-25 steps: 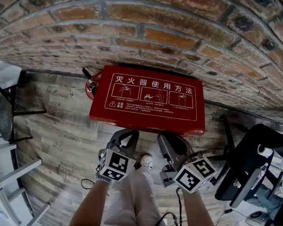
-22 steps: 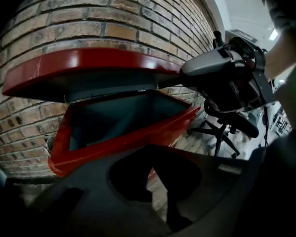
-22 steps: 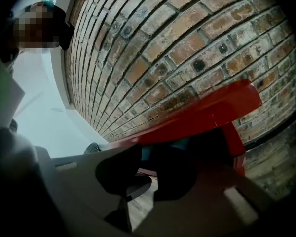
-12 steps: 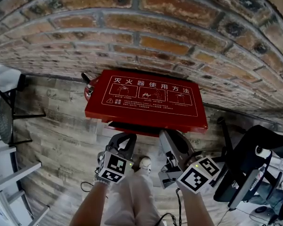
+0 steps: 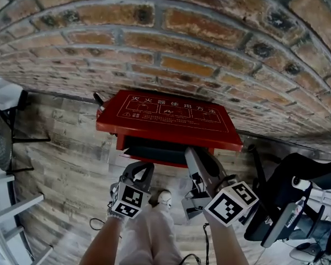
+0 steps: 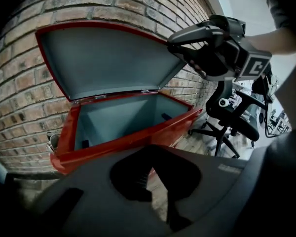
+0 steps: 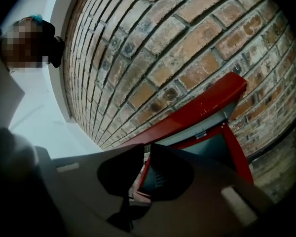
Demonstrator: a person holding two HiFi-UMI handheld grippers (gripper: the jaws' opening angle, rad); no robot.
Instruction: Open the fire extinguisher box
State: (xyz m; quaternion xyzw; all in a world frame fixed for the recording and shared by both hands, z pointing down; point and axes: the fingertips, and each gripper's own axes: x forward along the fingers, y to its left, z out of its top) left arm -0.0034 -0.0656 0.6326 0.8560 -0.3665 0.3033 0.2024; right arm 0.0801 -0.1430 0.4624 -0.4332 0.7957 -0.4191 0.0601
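A red fire extinguisher box [image 5: 154, 150] stands on the floor against a brick wall. Its lid [image 5: 168, 115], printed with white instructions, is raised at the front. My right gripper [image 5: 196, 150] is shut on the lid's front edge near the right corner. Its jaws have just been closing with that edge [image 7: 197, 107] between them. In the left gripper view the lid's grey underside [image 6: 103, 58] slopes up, the empty grey inside of the box [image 6: 123, 120] shows, and the right gripper [image 6: 175, 43] pinches the lid's corner. My left gripper [image 5: 140, 167] hangs shut in front of the box, holding nothing.
A black office chair [image 5: 287, 197] stands to the right of the box. At the left edge stands a dark frame chair [image 5: 3, 126]. A red extinguisher part [image 5: 101, 101] pokes out behind the box's left end. The person's shoe [image 5: 164, 196] is between the grippers.
The lid has risen from flat on the box to tilted up at the front, showing the dark opening. The right gripper rose with it. The left gripper stayed put.
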